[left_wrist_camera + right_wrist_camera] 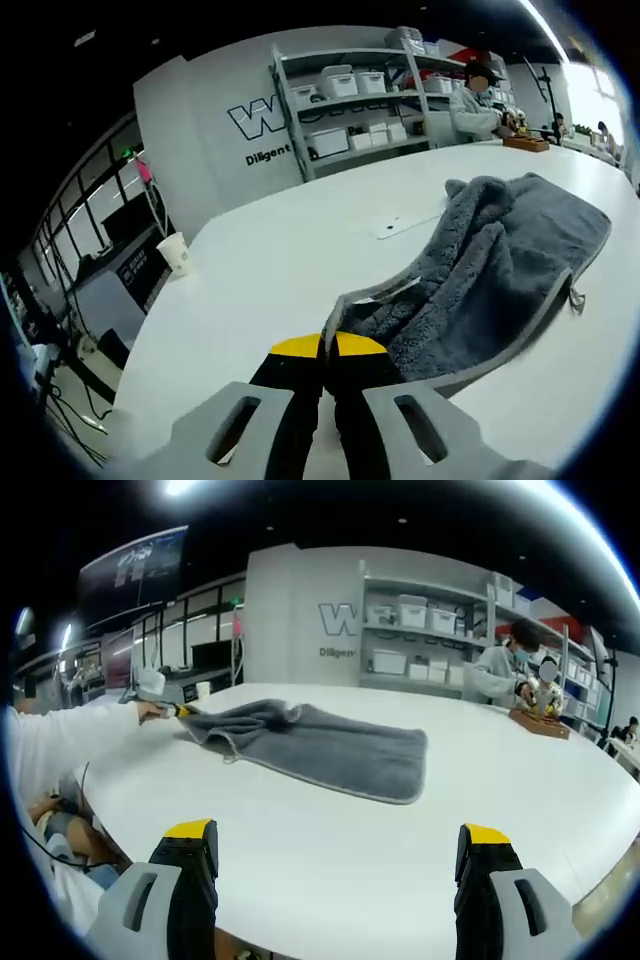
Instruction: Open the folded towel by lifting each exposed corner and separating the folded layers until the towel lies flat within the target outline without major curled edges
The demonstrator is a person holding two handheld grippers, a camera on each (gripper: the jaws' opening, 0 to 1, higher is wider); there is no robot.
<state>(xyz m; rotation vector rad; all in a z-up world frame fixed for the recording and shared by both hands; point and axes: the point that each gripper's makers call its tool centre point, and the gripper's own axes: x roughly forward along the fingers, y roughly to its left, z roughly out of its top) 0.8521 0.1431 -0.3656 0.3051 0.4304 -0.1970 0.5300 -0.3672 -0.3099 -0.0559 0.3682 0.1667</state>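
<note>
A grey plush towel (500,270) lay folded on a white table (270,260), filling the right half of the left gripper view. In the right gripper view the same towel (320,742) sat at the centre of the frame as a long folded strip. No target outline could be made out on the table in either view.

The main risk, as a judgement: the left gripper held only a thin bound edge, so a quick lift could let the hem slip out, or could drag the whole folded bundle across the table rather than peel one layer away. The pile looked thick and heavy, so layers might cling together and leave a curled edge.

The left gripper (325,345), at the lower centre of its view, had its yellow-tipped jaws pressed together, pinching the towel's pale hem at the near corner. In the right gripper view it (172,710) showed at the left of the frame, held by a white-sleeved arm.

The right gripper (338,842) sat at the bottom of its view with jaws wide apart, holding nothing and well short of the towel.
</note>
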